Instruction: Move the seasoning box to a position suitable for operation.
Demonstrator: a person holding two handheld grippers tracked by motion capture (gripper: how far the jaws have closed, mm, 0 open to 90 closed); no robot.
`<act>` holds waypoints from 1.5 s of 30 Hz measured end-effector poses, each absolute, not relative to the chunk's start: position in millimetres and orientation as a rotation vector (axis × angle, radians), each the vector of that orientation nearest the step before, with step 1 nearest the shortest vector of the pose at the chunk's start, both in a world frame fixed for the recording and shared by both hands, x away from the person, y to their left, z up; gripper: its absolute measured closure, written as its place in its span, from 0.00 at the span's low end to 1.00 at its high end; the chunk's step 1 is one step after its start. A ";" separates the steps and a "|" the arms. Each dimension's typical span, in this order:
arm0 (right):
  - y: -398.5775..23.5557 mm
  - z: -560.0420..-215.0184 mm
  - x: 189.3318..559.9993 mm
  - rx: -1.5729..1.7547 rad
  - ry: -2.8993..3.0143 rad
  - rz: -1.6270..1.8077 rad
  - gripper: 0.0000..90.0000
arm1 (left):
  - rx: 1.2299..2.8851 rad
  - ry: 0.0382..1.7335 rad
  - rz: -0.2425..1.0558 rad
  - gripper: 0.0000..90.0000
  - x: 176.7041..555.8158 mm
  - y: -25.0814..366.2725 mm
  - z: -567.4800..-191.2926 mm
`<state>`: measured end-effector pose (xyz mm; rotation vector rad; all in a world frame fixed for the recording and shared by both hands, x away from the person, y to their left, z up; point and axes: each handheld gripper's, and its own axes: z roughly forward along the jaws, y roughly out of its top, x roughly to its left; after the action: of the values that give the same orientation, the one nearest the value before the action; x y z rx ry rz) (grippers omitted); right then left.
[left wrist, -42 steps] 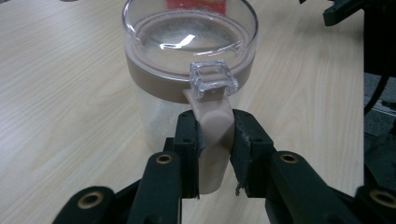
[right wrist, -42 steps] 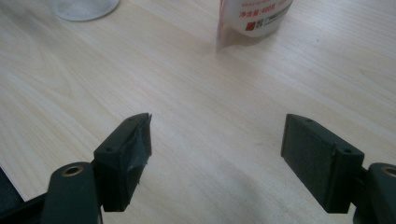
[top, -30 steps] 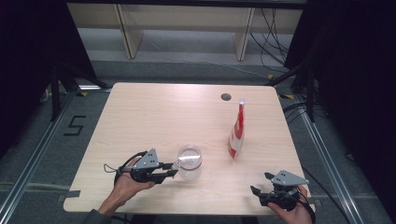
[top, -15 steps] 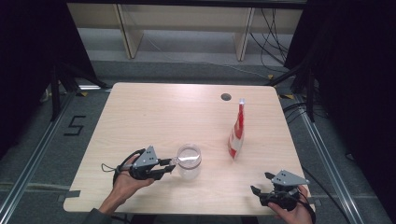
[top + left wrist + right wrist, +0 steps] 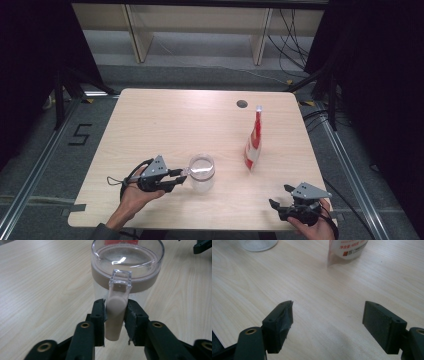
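While the left gripper (image 5: 184,176) sits at 7 o'clock on the table (image 5: 175,120), its pads rest on both sides of the jug's handle (image 5: 115,315). Its jaws have just been opening, so the hold looks weak. The jug (image 5: 201,172) stands upright near 6 o'clock, with its clear lid on. If the hand lifts now, I think the handle could slip out and the jug could tip over. The red and white pouch (image 5: 254,145) stands at 2 o'clock from the jug, well apart. The right gripper (image 5: 280,196) waits at 5 o'clock, jaws wide, holding nothing. The tabletop is pale wood with a small round hole (image 5: 242,104) near 1 o'clock. Around it are a grey floor, dark curtains and cables.
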<state>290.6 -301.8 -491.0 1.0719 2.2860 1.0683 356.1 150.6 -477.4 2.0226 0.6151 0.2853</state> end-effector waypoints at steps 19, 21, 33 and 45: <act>-302.5 -491.4 290.7 1.091 2.295 1.069 0.28 | 1.798 0.793 0.200 0.31 341.5 159.1 -455.8; -302.8 -491.2 290.7 1.083 2.295 1.068 0.28 | 1.811 0.765 0.195 0.31 341.1 157.4 -454.6; -301.2 -490.9 290.0 1.065 2.291 1.076 0.28 | 1.761 0.820 0.192 0.36 336.8 153.1 -446.9; -300.4 -491.3 290.2 1.044 2.314 1.095 0.28 | 1.800 0.811 0.231 0.51 332.3 140.0 -441.4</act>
<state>290.2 -300.4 -491.3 1.0444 2.3137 1.0945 332.3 140.0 -441.4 1.8001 0.8107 0.2309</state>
